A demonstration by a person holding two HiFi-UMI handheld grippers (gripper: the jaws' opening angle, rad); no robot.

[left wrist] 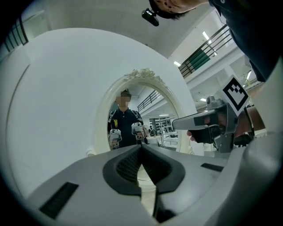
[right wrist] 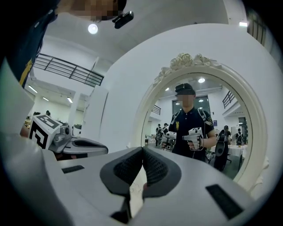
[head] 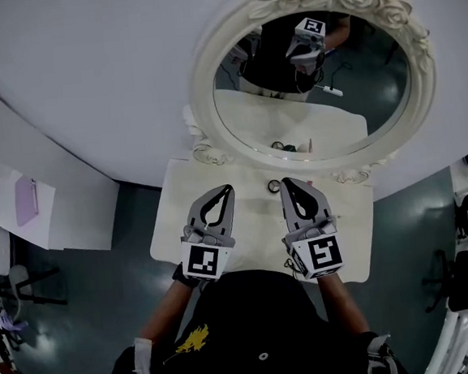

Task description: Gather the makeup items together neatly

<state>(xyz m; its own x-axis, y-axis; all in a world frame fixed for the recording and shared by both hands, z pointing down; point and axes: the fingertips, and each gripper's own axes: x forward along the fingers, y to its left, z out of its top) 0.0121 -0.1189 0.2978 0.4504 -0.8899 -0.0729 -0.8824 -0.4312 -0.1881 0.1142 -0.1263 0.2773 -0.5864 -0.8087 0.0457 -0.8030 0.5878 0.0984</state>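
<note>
Makeup item, small dark ring-shaped piece (head: 274,186), lies on white tabletop (head: 169,227) near base of ornate cream oval mirror (head: 201,87), between my gripper tips. Left gripper (head: 229,188) jaws pressed together, empty; right gripper (head: 284,181) likewise (tip just beside ring). I see bare tabletop out to left edge.

Our grippers over the white table (head: 180,223)
We hold the left gripper (head: 231,188) and right gripper (head: 283,181) side by side, jaws together, before the ornate mirror (head: 211,135); a small ring (head: 275,186) lies by the right tip.
</note>
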